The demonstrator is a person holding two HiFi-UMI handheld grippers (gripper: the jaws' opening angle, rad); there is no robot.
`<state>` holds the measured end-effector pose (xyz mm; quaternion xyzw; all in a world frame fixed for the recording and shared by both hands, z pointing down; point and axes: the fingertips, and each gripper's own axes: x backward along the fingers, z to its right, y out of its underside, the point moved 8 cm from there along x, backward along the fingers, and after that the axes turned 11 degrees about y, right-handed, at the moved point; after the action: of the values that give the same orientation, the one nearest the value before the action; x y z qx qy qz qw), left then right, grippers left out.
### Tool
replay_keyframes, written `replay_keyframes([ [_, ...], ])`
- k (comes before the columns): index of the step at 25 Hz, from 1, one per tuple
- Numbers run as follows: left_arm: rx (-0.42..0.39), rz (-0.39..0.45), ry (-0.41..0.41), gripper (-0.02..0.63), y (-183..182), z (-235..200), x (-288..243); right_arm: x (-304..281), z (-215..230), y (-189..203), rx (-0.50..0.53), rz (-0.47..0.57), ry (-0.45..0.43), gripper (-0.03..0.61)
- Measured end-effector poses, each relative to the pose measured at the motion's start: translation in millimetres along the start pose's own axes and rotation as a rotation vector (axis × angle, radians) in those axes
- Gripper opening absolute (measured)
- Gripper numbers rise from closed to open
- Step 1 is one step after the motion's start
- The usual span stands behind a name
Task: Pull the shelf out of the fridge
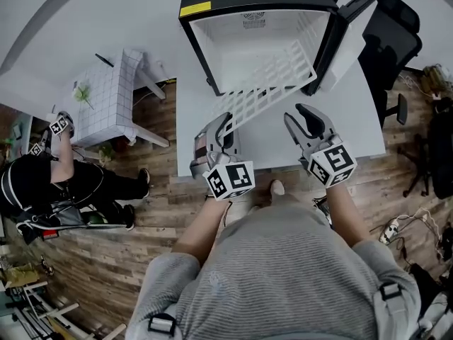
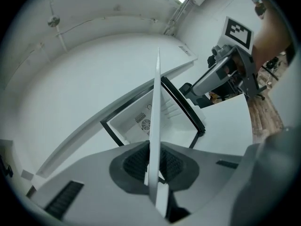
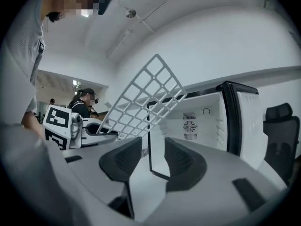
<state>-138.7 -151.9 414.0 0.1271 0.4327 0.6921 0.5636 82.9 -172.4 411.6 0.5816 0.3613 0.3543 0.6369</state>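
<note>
A small black fridge (image 1: 212,7) stands open on a white table, its white inside (image 3: 202,121) bare. The white wire shelf (image 1: 272,83) is outside it, tilted in the air in front of the opening. My left gripper (image 1: 225,122) is shut on the shelf's near corner. In the left gripper view the shelf (image 2: 155,121) shows edge-on, pinched between the pads of the left gripper (image 2: 154,166). My right gripper (image 1: 303,115) hovers to the right of the shelf, open and holding nothing. In the right gripper view the grid (image 3: 146,95) rises to the left of the right gripper (image 3: 153,161).
The fridge door (image 1: 347,34) hangs open at the right. A black office chair (image 1: 393,20) stands behind it. The white table (image 1: 354,119) reaches my body. At the left are a white tiled side table (image 1: 106,98) and a seated person (image 1: 56,183) on the wooden floor.
</note>
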Motion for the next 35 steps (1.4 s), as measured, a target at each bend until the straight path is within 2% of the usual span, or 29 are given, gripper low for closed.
replay_keyframes([
  [4,-0.031,0.014,-0.020,0.035,-8,-5,15,2,-9,-2,-0.003,0.011,-0.014,0.158],
  [16,-0.029,0.036,-0.024,0.035,-15,-6,19,3,-12,-8,-0.019,0.051,-0.022,0.153],
  [17,-0.028,0.037,-0.024,0.037,-16,-6,19,3,-11,-10,-0.010,0.054,-0.024,0.128],
  [18,-0.027,0.039,-0.024,0.037,-17,-6,18,4,-11,-12,-0.003,0.059,-0.027,0.052],
  [20,-0.028,0.042,-0.024,0.037,-19,-6,17,4,-10,-15,0.002,0.071,-0.036,0.020],
  [35,-0.049,0.056,-0.030,0.037,-29,-8,10,0,-3,-14,0.020,0.058,-0.046,0.012],
])
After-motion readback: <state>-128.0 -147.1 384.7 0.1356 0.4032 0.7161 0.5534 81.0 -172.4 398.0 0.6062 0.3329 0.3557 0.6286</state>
